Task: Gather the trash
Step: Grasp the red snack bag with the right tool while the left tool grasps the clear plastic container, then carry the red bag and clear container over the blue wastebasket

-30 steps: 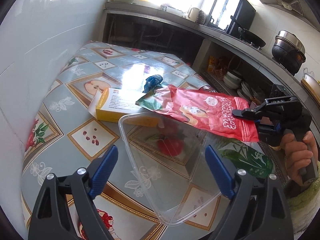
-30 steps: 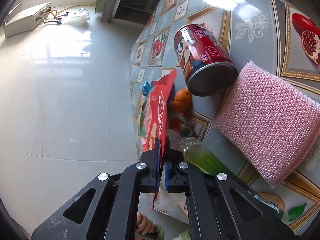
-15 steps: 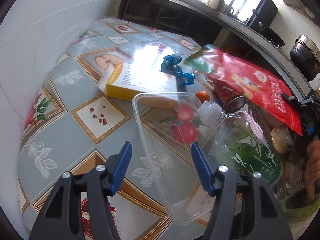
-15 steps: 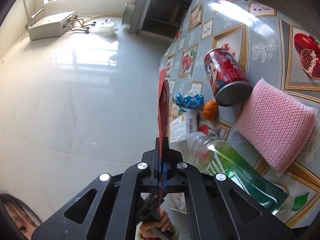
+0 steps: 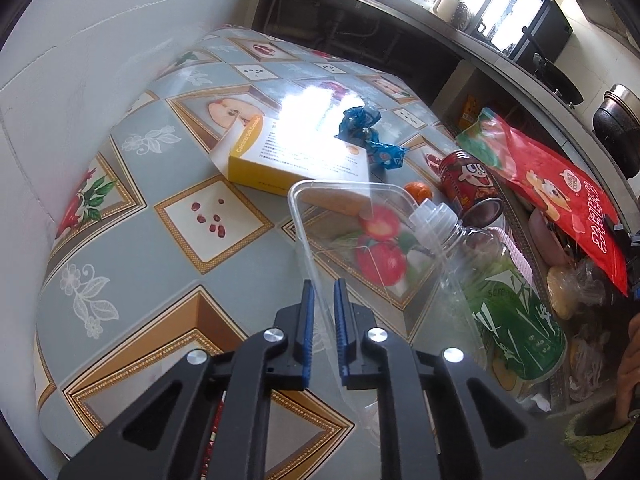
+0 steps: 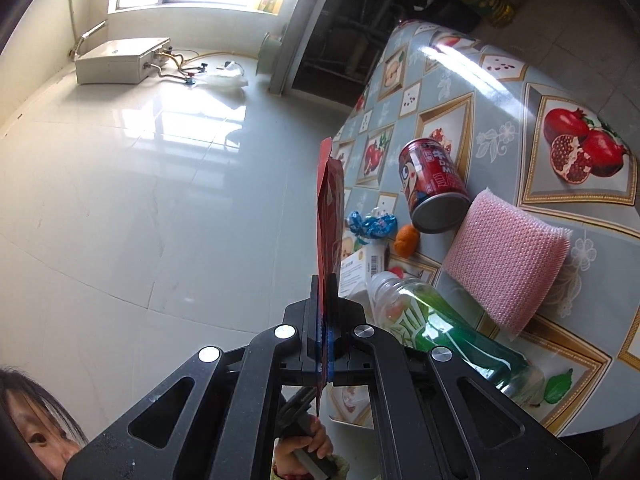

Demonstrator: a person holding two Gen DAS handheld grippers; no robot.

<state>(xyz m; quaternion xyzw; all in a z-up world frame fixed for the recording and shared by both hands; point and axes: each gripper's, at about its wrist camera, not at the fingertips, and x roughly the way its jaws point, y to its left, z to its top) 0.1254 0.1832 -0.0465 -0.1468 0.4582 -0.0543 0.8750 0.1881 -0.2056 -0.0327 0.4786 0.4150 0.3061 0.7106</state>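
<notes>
The left gripper (image 5: pixel 322 316) has its blue-padded fingers (image 5: pixel 307 320) drawn close on the rim of a clear plastic food container (image 5: pixel 360 248) lying on the table with the fruit-patterned oilcloth (image 5: pixel 132 240). The right gripper (image 6: pixel 325 332) is clamped flat on the bottom edge of a red foil snack bag (image 5: pixel 556 188), held up off the table. On the table lie a yellow and white cardboard box (image 5: pixel 296 156), a crumpled blue wrapper (image 5: pixel 368 136), a small orange fruit (image 6: pixel 406 236), a red drink can on its side (image 6: pixel 434 186), a green-labelled plastic bottle (image 6: pixel 448 332) and a pink mesh sponge (image 6: pixel 506 256)
</notes>
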